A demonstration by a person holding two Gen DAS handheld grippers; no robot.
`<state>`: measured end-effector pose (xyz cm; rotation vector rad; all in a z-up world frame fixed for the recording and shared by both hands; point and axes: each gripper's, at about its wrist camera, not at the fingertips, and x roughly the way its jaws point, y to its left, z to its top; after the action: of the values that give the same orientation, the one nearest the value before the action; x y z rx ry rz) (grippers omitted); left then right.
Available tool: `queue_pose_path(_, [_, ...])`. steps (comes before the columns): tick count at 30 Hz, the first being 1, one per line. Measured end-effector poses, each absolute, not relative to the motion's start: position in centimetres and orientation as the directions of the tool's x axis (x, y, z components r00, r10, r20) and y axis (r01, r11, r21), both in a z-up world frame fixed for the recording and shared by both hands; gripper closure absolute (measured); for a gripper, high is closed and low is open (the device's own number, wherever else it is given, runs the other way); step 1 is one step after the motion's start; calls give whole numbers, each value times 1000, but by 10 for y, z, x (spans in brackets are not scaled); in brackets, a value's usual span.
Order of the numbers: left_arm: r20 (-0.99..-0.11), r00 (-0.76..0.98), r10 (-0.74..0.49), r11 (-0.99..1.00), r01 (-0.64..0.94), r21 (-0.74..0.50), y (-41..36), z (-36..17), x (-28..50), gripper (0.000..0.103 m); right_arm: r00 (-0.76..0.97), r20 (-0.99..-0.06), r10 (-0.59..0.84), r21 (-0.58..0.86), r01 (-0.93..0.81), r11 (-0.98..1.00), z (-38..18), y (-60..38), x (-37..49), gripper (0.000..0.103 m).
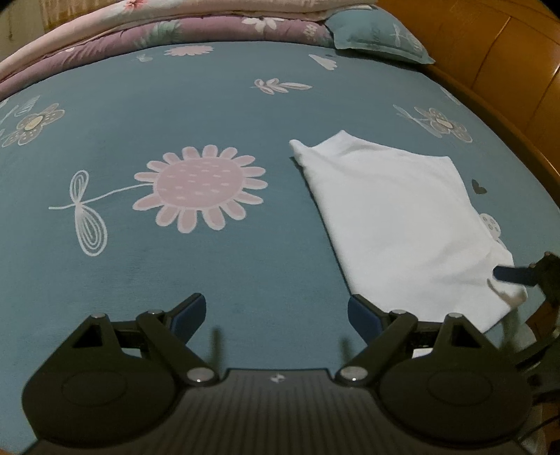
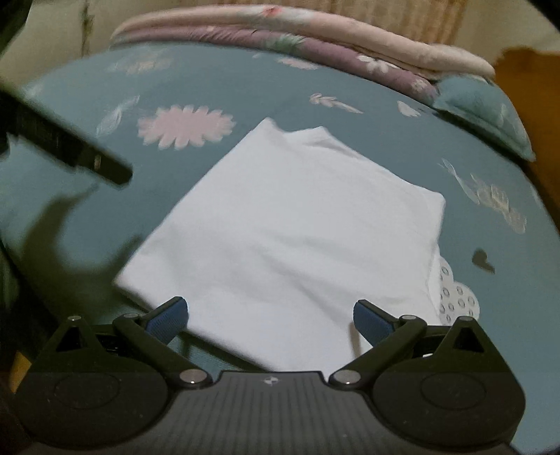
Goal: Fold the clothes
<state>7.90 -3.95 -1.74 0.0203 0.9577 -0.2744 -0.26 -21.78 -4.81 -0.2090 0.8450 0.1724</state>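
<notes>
White garment (image 2: 290,224) lies folded into a flat rectangle on the teal flowered bed sheet (image 1: 210,273), toward the wooden bed frame (image 1: 507,70) side. My right gripper (image 2: 271,318) hangs low over its near edge, jaws spread wide, nothing between them. My left gripper (image 1: 276,315) is level above bare sheet just beside the garment's near corner, jaws also spread and empty. Stacked quilts (image 1: 175,24) and a teal pillow (image 1: 378,38) sit at the far end of the bed
</notes>
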Motion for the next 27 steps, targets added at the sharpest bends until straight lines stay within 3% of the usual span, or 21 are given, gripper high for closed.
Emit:
queue_pose_path(6, [-809, 537, -241, 957, 271, -105, -49, -15, 76, 15, 592, -797, 117, 4, -189, 982, -58, -242, -2, 0])
queue_pose_path(16, [-826, 507, -248, 952, 287, -110, -56, -20, 79, 15, 693, -691, 205, 163, -127, 978, -30, -284, 25, 0])
queue_pose_path(19, [-829, 503, -246, 953, 283, -110, -56, -20, 81, 15, 647, -724, 241, 247, -84, 965, -49, -297, 46, 0])
queue_pose_path(27, [-820, 483, -308, 943, 270, -195, -54, -23, 101, 15, 693, -680, 239, 213, -126, 969, -37, -311, 30, 0])
